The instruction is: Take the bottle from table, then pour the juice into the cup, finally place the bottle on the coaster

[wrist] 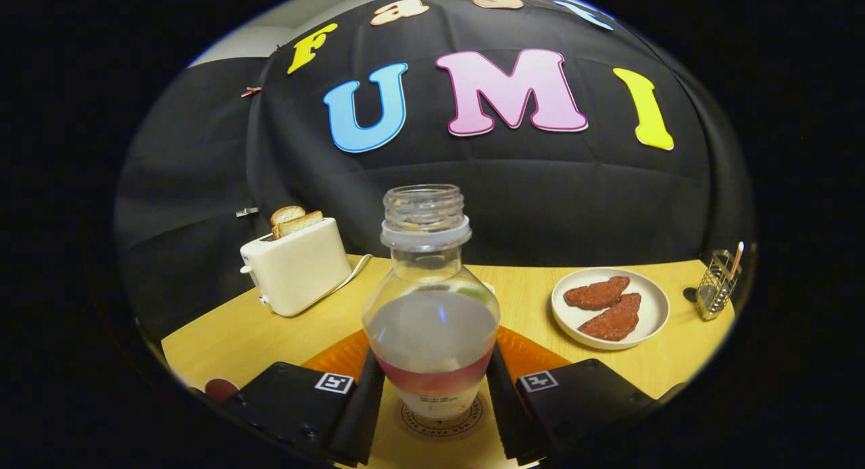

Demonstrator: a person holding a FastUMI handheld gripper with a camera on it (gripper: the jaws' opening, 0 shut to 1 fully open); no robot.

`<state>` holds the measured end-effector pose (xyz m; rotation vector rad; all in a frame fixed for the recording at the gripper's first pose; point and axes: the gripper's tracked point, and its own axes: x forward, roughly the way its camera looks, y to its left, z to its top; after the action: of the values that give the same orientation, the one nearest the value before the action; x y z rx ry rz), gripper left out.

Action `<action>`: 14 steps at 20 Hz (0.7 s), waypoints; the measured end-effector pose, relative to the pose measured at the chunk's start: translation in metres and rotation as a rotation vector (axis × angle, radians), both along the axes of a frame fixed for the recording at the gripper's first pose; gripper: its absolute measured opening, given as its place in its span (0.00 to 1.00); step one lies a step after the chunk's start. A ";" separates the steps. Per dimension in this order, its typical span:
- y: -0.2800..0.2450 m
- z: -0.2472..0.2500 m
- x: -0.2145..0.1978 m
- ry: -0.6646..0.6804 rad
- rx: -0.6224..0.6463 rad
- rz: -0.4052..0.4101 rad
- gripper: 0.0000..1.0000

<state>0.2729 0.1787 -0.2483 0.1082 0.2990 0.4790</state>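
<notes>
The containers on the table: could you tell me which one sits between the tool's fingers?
The clear uncapped bottle, upright on a round coaster between the fingers. The plate and wire holder lie well beyond.

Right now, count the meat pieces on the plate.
2, both on the white plate beyond the jaws: one meat piece farther back, another meat piece nearer. The jaws flank the bottle.

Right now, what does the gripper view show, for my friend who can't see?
The gripper jaws press both sides of a clear, capless bottle standing upright on a round coaster. Beyond, the wooden table holds a toaster with bread and a plate of two reddish patties.
</notes>
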 end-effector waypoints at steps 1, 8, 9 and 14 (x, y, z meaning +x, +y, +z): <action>0.001 -0.008 -0.002 0.001 -0.015 0.001 0.73; 0.007 -0.017 -0.008 -0.041 -0.051 0.015 0.76; 0.008 -0.018 -0.010 -0.034 -0.049 0.018 0.77; 0.002 -0.024 -0.011 -0.001 -0.071 0.000 0.87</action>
<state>0.2617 0.1809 -0.2721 0.0386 0.3152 0.4679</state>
